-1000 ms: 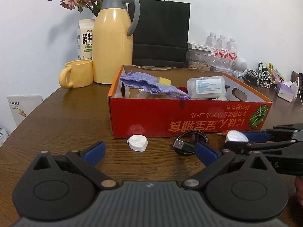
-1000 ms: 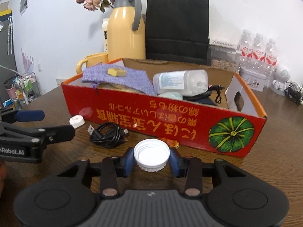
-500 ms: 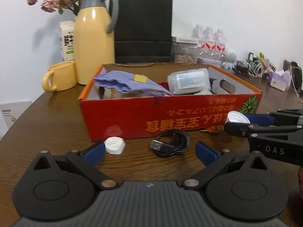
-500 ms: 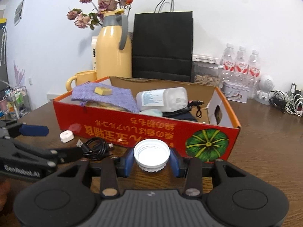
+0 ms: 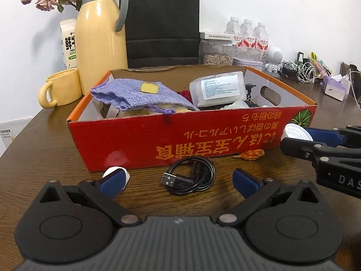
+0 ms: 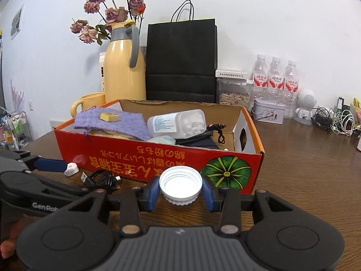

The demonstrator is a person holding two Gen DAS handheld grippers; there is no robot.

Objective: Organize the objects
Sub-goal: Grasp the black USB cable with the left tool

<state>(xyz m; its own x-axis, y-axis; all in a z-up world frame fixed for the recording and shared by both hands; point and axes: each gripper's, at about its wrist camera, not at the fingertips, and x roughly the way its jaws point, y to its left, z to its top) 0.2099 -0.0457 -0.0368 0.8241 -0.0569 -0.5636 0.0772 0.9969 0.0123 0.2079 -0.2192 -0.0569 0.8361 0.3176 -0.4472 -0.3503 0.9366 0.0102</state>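
My R gripper (image 6: 180, 190) pinches a white ribbed plastic cap (image 6: 180, 186) just before the red cardboard box (image 6: 158, 158). L gripper (image 5: 178, 181) is spread wide over a coiled black USB cable (image 5: 191, 176) on the table.

table (image 5: 45, 149) | red box (image 5: 203, 135) | black cable (image 5: 189, 178) | mug (image 5: 61, 88)

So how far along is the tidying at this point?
Partly done. The red box already holds a purple knit pouch, a clear plastic container and other items. In hand: the right gripper has its jaws shut on a white cap, in front of the box. Left on the table: a black USB cable, a small white object and an orange wrapper. The left gripper is open.
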